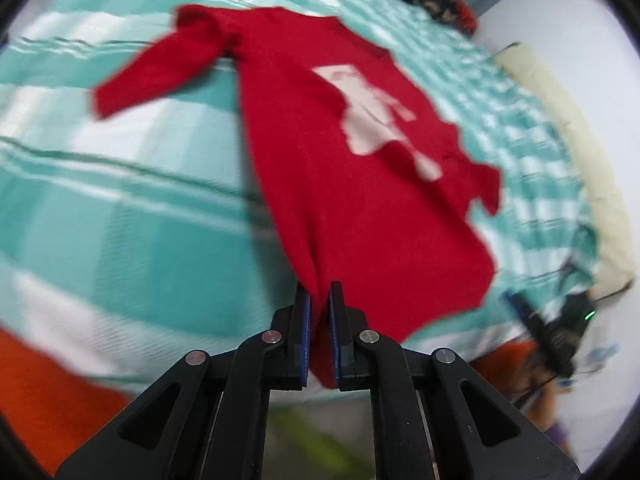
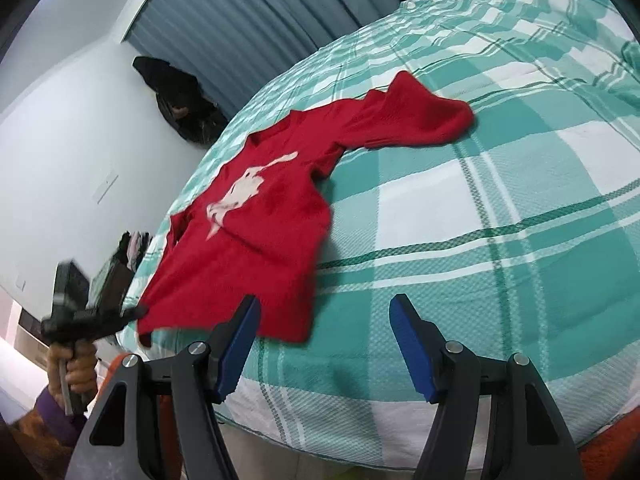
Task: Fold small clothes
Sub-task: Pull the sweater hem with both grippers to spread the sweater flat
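Observation:
A small red sweater with a white print lies spread on a teal and white checked bedspread. My left gripper is shut on the sweater's bottom hem corner and holds it up off the bed. In the right wrist view the sweater lies with one sleeve stretched to the far right. My right gripper is open and empty, just above the bedspread beside the sweater's near hem. The left gripper shows at the left in that view, in a hand, at the hem's other corner.
A pile of dark clothes leans against the white wall by a blue curtain. More clothes lie at the bed's far end. An orange blanket shows at the bed's near edge. The right gripper shows at the right in the left wrist view.

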`<state>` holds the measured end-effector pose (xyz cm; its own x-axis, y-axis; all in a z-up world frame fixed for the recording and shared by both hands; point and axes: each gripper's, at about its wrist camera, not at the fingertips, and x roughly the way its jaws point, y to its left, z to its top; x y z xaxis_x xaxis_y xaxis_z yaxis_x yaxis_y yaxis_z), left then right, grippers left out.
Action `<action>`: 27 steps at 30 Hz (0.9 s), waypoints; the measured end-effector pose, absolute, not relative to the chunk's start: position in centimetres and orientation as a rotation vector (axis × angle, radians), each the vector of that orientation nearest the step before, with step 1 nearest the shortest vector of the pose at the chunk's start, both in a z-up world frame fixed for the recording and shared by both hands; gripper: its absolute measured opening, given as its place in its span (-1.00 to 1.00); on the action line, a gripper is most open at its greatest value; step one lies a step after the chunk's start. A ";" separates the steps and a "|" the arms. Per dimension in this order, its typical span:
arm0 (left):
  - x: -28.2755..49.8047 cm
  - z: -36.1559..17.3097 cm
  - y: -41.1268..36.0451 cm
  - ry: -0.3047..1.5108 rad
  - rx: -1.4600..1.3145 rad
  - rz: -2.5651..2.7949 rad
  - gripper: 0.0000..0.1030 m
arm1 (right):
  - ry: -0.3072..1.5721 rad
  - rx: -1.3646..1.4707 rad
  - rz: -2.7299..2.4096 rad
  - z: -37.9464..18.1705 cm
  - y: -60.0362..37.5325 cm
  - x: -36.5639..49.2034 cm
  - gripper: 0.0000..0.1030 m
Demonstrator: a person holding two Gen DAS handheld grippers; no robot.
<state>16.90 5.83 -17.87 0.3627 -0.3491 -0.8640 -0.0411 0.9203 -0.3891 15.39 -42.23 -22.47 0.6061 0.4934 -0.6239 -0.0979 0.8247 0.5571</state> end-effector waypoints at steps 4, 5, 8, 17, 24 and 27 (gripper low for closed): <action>15.3 -18.7 8.4 1.167 -0.475 -0.127 0.48 | 0.868 0.541 0.371 -22.9 -42.3 16.2 0.29; 15.0 -19.1 8.9 1.145 -0.522 -0.110 0.63 | 0.868 0.548 0.377 -22.9 -42.2 16.3 0.29; 14.6 -21.1 9.3 1.152 -0.604 -0.101 0.58 | 0.877 0.571 0.439 -22.9 -41.4 16.1 0.29; 15.7 -23.5 5.9 1.232 -0.623 -0.285 -0.39 | 0.994 0.529 0.676 -25.0 -35.9 17.9 -0.66; 13.5 -16.9 6.7 1.155 -0.558 -0.355 -0.88 | 0.968 0.503 0.711 -19.3 -36.7 15.2 -0.92; 13.5 -16.9 5.9 1.229 -0.467 -0.344 -0.88 | 0.987 0.513 0.682 -18.3 -37.8 13.5 -0.92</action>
<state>13.51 5.91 -16.88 0.3037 -0.4929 -0.8154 0.0023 0.8562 -0.5167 13.51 -37.80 -18.28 0.3767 0.7234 -0.5786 -0.2851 0.6849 0.6706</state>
